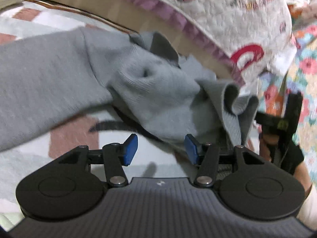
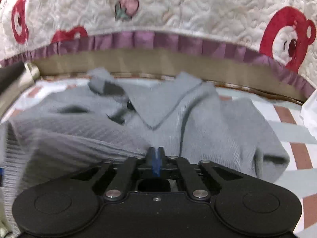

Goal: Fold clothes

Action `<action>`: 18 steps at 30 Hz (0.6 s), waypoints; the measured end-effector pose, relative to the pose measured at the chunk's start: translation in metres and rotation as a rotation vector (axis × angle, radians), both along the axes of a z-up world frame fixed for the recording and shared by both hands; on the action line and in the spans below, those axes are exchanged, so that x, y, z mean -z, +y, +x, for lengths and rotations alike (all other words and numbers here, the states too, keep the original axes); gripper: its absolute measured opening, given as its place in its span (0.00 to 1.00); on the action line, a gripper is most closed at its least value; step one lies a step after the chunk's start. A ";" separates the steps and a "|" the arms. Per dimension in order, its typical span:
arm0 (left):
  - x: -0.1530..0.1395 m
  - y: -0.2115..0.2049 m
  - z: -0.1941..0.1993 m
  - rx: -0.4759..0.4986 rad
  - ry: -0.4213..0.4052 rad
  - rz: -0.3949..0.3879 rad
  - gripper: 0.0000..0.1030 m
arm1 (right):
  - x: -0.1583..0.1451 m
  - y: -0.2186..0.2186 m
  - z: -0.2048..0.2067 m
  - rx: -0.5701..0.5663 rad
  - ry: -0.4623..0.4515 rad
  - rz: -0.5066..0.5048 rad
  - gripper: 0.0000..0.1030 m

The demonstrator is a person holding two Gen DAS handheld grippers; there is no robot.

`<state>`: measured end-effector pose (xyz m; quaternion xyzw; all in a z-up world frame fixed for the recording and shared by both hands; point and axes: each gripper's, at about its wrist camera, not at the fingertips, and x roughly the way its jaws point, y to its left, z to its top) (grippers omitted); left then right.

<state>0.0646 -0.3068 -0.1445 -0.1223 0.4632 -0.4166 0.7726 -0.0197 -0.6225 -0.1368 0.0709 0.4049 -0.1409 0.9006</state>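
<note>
A grey knit sweater [image 1: 59,79] lies spread on a patterned mat [image 1: 73,136], rumpled toward the right. My left gripper [image 1: 160,148] hovers just short of it, open, with nothing between its blue pads [image 1: 130,148]. A bunched, lifted fold of the sweater rises at the right, where the right gripper's black body [image 1: 285,123] and a gloved hand show. In the right wrist view the sweater [image 2: 208,119] fills the middle, collar toward the bed. My right gripper [image 2: 156,156] is shut, and the ribbed hem [image 2: 79,144] draws in to its pads.
A white quilted bedspread [image 2: 198,10] with red bear prints and a purple frill hangs over a tan bed side [image 2: 158,63] just beyond the sweater. Floral fabric [image 1: 305,63] stands at the right in the left wrist view. Bare mat [image 2: 293,138] shows at the right.
</note>
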 end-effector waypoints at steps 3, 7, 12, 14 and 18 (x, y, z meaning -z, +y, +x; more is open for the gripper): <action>0.002 -0.019 -0.002 0.050 0.003 -0.034 0.52 | 0.008 0.000 0.000 0.003 0.045 -0.020 0.00; 0.002 -0.041 -0.001 0.097 -0.005 -0.077 0.52 | 0.003 -0.008 -0.005 0.030 -0.015 0.091 0.03; 0.001 -0.054 0.009 0.093 0.048 -0.130 0.50 | -0.014 -0.013 -0.029 0.050 -0.173 0.271 0.15; -0.002 -0.059 0.011 0.095 0.036 -0.130 0.50 | -0.025 -0.010 -0.039 0.038 -0.250 0.372 0.29; -0.009 -0.066 0.016 0.106 0.004 -0.118 0.51 | -0.046 0.019 -0.064 -0.029 -0.314 0.512 0.53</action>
